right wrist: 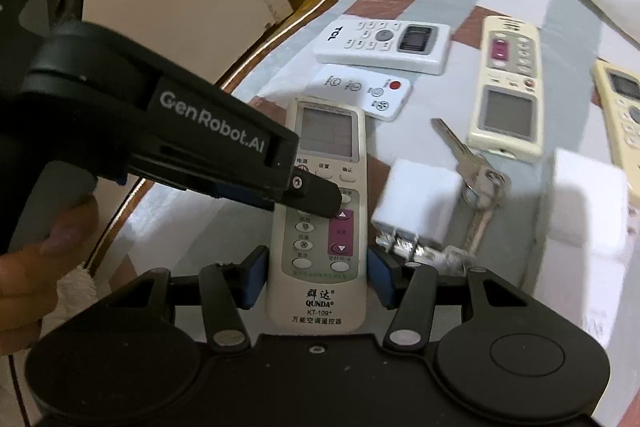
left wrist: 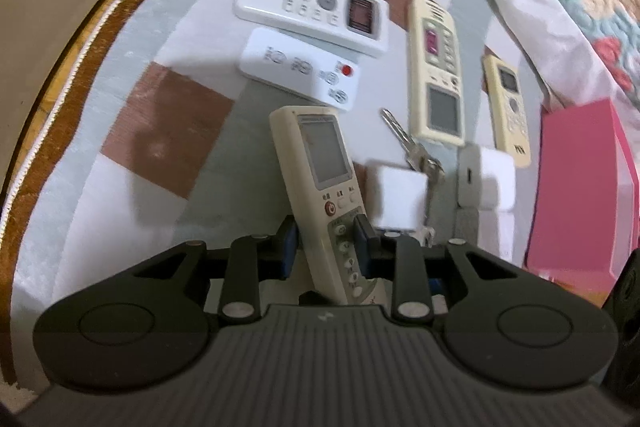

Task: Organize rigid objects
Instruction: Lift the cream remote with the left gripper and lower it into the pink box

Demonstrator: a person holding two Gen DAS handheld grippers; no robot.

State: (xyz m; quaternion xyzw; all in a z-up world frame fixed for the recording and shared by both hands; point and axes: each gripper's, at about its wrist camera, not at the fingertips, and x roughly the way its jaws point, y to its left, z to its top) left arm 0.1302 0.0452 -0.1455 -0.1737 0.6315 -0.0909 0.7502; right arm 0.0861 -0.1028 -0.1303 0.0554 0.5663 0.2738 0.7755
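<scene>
**Left.** A person's hand (right wrist: 36, 259) carries the left tool (left wrist: 326, 231), which reaches in from the bed's (left wrist: 120, 75) wooden edge. It is narrow and clamped across the keypad of the QUNDA remote (right wrist: 326, 135).

**Centre.** The remote sits over the checked sheet with its screen end pointing away and appears tilted rather than flat. The right tool (right wrist: 318, 277) straddles its lower body above the brand label. It is set moderately wide, and its blue pads appear to bear on both long edges.

**Handling, judged.** The remote is a light, stiff plastic shell with smooth and somewhat slippery sides. The screen window and rubber keys are its weak points. The long edges below the keypad are the soundest hold, since pressure on the face risks pressing buttons.

**Right.** A white charger (right wrist: 420, 199) and keys (right wrist: 480, 183) lie just beside the remote and could be snagged.
</scene>
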